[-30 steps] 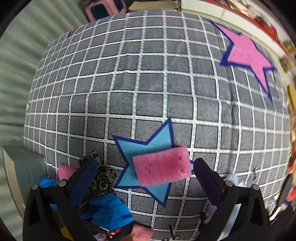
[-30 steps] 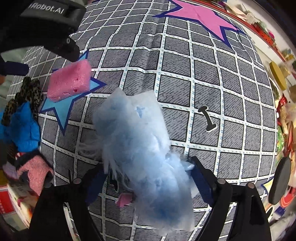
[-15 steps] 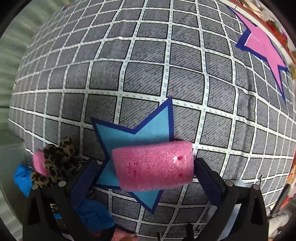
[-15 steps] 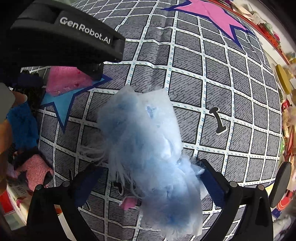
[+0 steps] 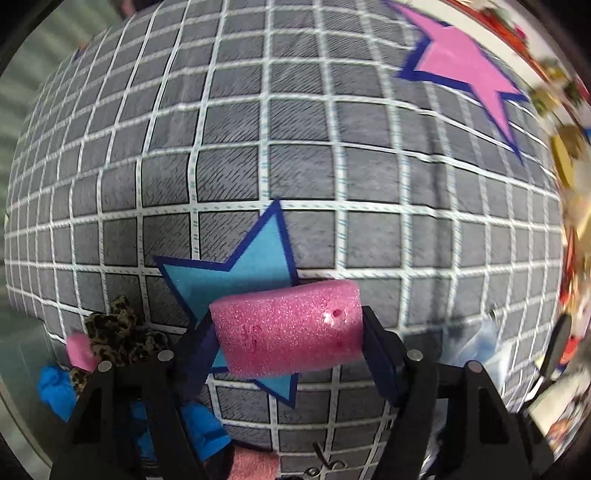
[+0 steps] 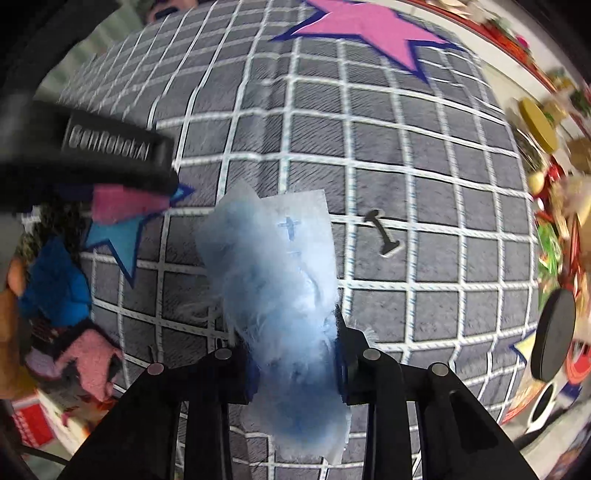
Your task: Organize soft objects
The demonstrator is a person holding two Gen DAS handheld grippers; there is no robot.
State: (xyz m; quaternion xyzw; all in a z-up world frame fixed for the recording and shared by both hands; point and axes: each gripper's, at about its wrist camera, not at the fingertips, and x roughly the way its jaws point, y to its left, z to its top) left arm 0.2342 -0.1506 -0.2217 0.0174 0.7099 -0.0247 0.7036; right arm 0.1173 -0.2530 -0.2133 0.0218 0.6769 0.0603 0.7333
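My left gripper is shut on a pink sponge block, held over the blue star on the grey grid cloth. My right gripper is shut on a fluffy pale blue cloth, which stands up between its fingers. The left gripper's black body and the pink sponge show at the left of the right wrist view. A pink star lies at the far right of the cloth; it also shows in the right wrist view.
A pile of soft things sits at the cloth's near left edge: a leopard-print piece, a blue cloth, a pink fuzzy piece. A small black dumbbell mark is on the cloth. Cluttered items line the right side.
Both grippers have closed: the left one onto the pink sponge, the right one onto the pale blue cloth. The left gripper has come lower and closer to the blue star.
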